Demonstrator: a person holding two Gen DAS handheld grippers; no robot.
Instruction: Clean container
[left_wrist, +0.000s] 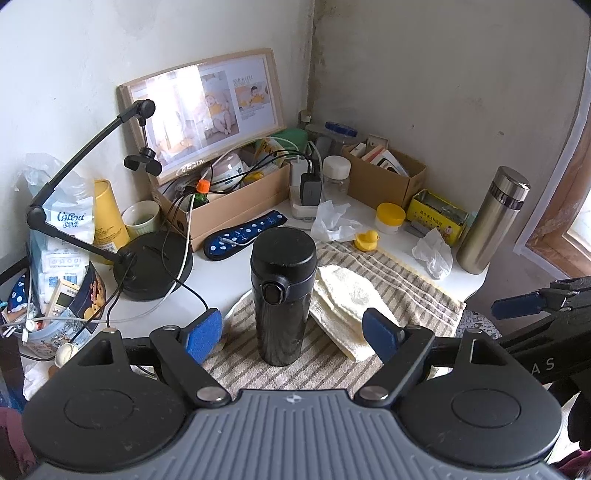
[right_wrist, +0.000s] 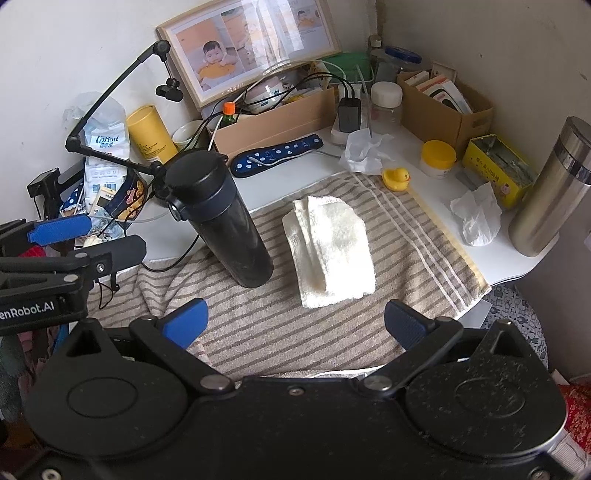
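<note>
A tall black flask (left_wrist: 282, 295) with its lid on stands upright on a striped towel (left_wrist: 406, 280). Beside it on the right lies a folded cream cloth (left_wrist: 345, 295). My left gripper (left_wrist: 291, 332) is open, its blue pads either side of the flask's lower body without touching it. In the right wrist view the flask (right_wrist: 225, 218) stands left of the cream cloth (right_wrist: 332, 247). My right gripper (right_wrist: 295, 325) is open above the striped towel (right_wrist: 424, 240), just short of the cloth, with nothing between its fingers.
A steel flask (right_wrist: 550, 188) stands at the table's right edge. A yellow duck (right_wrist: 396, 178), crumpled tissues (right_wrist: 478, 216), a yellow-lidded jar (right_wrist: 438, 158), a yellow tin (right_wrist: 498, 170), cardboard boxes (right_wrist: 280, 118) and a black stand with cables (left_wrist: 151, 262) crowd the back and left.
</note>
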